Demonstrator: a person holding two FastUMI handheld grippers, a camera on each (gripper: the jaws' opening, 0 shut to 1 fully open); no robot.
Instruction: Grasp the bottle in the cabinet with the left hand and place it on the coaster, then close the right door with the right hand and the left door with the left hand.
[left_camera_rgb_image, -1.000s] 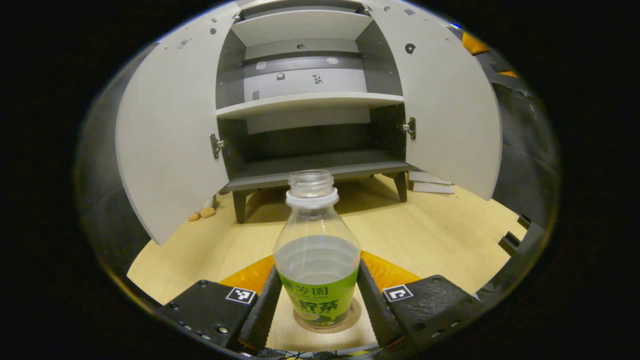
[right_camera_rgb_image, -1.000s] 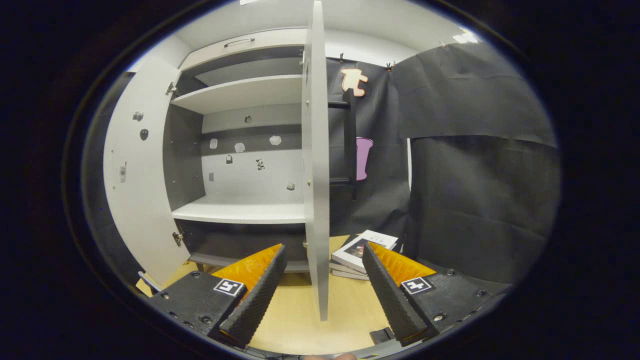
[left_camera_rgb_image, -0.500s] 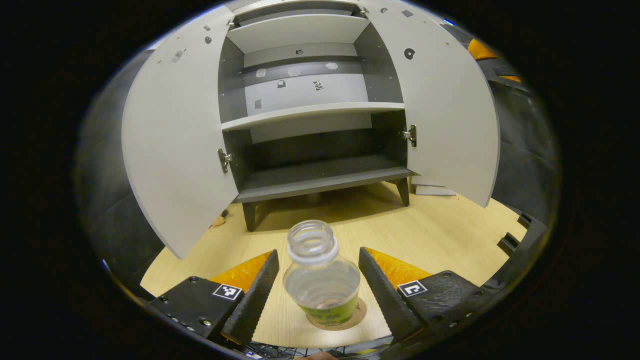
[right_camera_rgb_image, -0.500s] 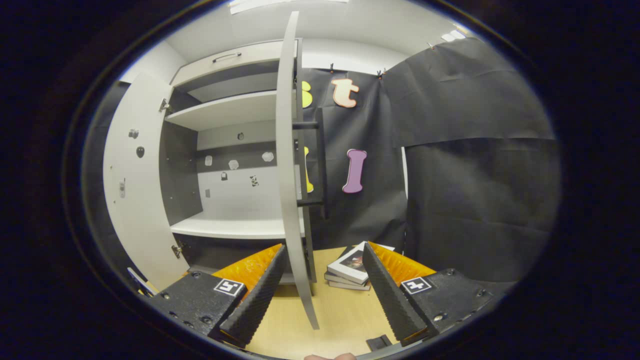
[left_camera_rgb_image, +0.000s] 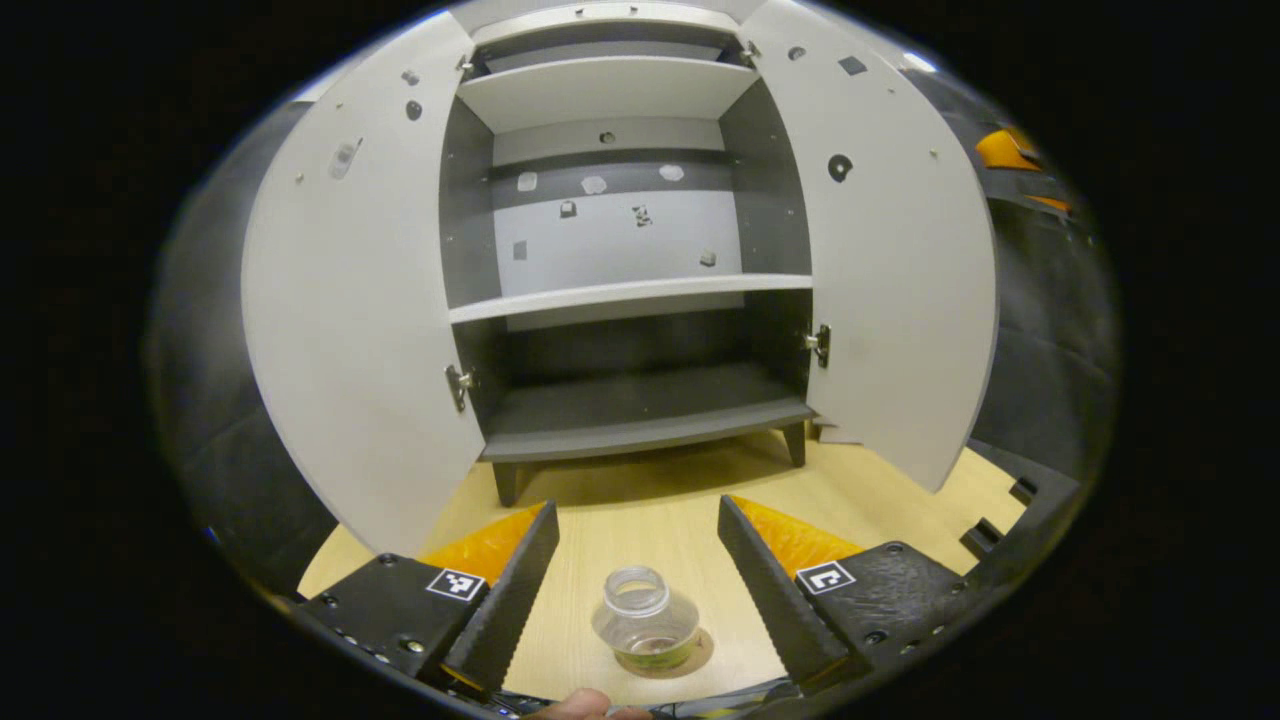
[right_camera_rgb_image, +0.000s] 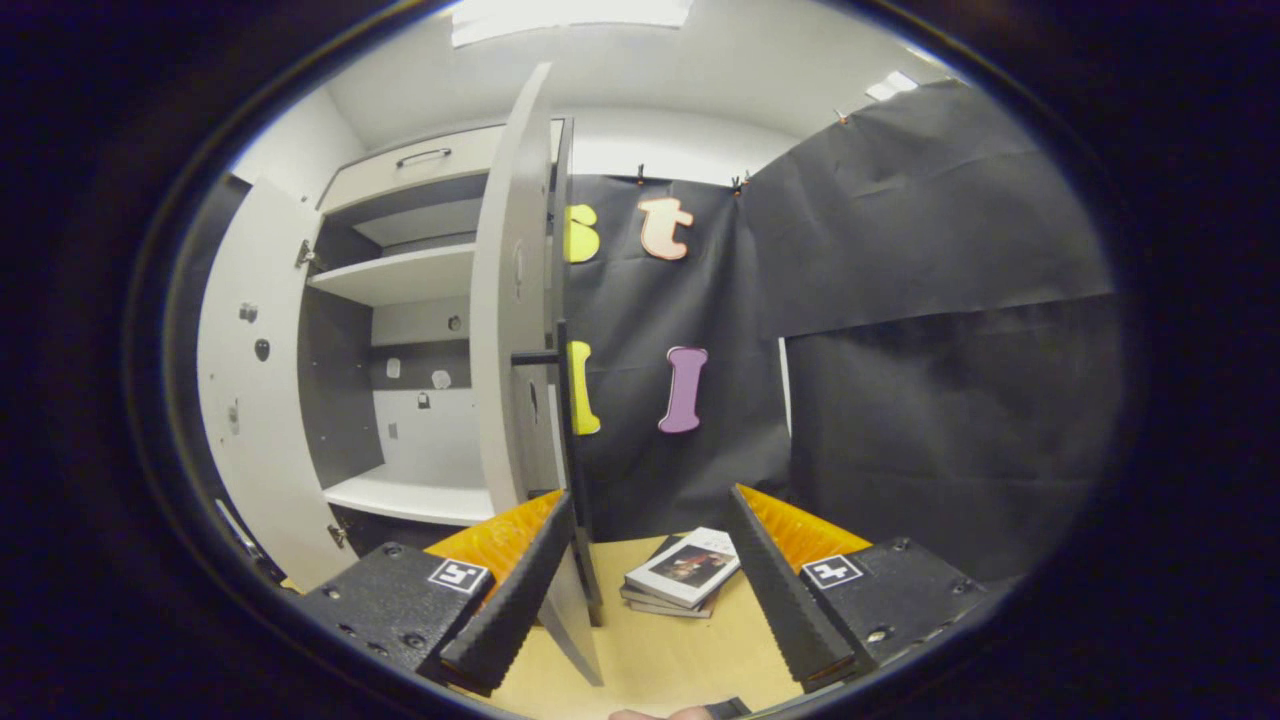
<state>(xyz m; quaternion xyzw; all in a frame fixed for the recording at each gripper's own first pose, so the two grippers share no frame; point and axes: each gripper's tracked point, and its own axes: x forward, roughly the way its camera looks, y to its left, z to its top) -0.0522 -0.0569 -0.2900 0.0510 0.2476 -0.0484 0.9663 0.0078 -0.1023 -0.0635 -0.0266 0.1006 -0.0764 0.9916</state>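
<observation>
While the bottle (left_camera_rgb_image: 645, 630) stands on the coaster (left_camera_rgb_image: 690, 655), books (right_camera_rgb_image: 680, 580) lie beyond the right door (right_camera_rgb_image: 515, 330).

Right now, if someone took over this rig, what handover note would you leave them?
Left gripper: open, above the bottle, holding nothing.
Right gripper: open, close to the right door, its edge near the left finger; contact unclear.
Bottle stands upright on the coaster on the table: done.
Left: close the right door, then the left door; both stand open.
</observation>
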